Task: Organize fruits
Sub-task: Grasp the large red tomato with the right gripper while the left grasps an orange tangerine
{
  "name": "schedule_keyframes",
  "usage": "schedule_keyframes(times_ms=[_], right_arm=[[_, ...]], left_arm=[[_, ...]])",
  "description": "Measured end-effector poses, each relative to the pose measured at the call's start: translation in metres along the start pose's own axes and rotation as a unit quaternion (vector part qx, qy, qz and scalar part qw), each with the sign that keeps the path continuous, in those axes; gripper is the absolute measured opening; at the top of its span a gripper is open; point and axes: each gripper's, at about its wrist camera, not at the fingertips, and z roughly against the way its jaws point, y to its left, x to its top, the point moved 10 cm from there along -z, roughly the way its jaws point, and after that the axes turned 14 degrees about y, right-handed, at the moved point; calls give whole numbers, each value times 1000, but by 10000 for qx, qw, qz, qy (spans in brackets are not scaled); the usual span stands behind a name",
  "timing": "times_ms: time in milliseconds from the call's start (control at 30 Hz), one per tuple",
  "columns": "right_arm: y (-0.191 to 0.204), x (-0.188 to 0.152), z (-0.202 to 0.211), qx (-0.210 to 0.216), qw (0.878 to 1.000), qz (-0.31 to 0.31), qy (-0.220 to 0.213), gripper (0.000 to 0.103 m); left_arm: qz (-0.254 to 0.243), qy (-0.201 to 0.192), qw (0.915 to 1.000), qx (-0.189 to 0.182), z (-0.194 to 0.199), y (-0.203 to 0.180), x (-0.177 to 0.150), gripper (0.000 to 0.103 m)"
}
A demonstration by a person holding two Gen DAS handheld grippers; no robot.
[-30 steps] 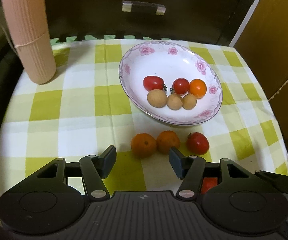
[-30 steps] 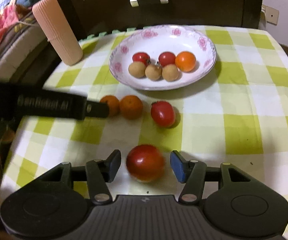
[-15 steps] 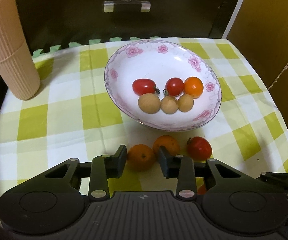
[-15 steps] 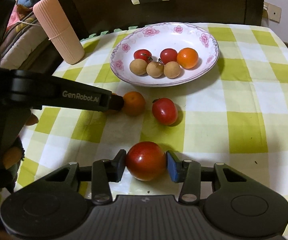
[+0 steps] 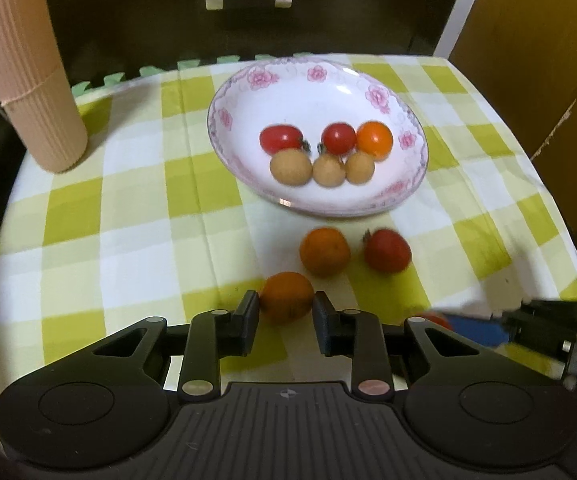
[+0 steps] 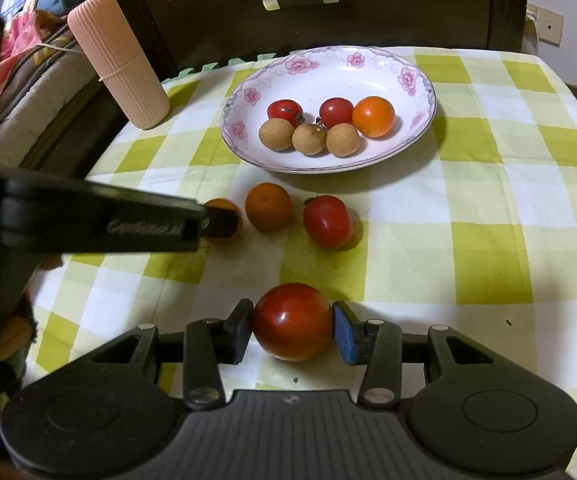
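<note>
The left gripper (image 5: 286, 307) had just closed on a small orange (image 5: 287, 297), the right gripper (image 6: 292, 326) on a big tomato (image 6: 291, 321). Both fruits sat on the checked cloth (image 6: 488, 216) near the plate (image 6: 320, 162), probably headed there.

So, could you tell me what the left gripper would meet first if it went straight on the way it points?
Probably the tablecloth, since the left gripper, shut on an orange, points steeply down. Depth is unclear.
</note>
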Motion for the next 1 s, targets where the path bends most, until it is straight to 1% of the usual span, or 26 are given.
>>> schedule_keyframes(times_ms=[100, 167, 300, 467, 600, 667, 800, 900, 1000], right_arm=[[-2, -2, 4, -8, 10000, 1, -26, 41], [-3, -3, 7, -34, 10000, 17, -47, 41], [-6, -8, 14, -78, 9999, 38, -72, 41], [-6, -13, 16, -172, 9997, 131, -80, 41], [-6, -12, 16, -162, 9997, 148, -97, 41], [-8, -11, 16, -113, 9998, 111, -106, 41], [-7, -13, 11, -114, 9998, 145, -36, 41], [-9, -14, 7, -196, 9997, 174, -6, 41], [-11, -14, 5, -137, 9998, 164, -6, 41]], left_arm=[[-71, 69, 10000, -2, 3, -3, -10, 30], [-108, 97, 9999, -37, 5, -6, -16, 30], [-171, 80, 9998, 35, 8, -7, -23, 30], [-242, 43, 9996, 128, 4, -8, -21, 41], [-382, 3, 9991, 163, 0, -13, -20, 44], [-478, -14, 9986, 221, -2, -16, -19, 47], [-579, 30, 9976, 385, -10, -16, -18, 49], [-581, 40, 9977, 360, -11, -17, -17, 49], [-611, 14, 9974, 369, -10, -18, -16, 47]])
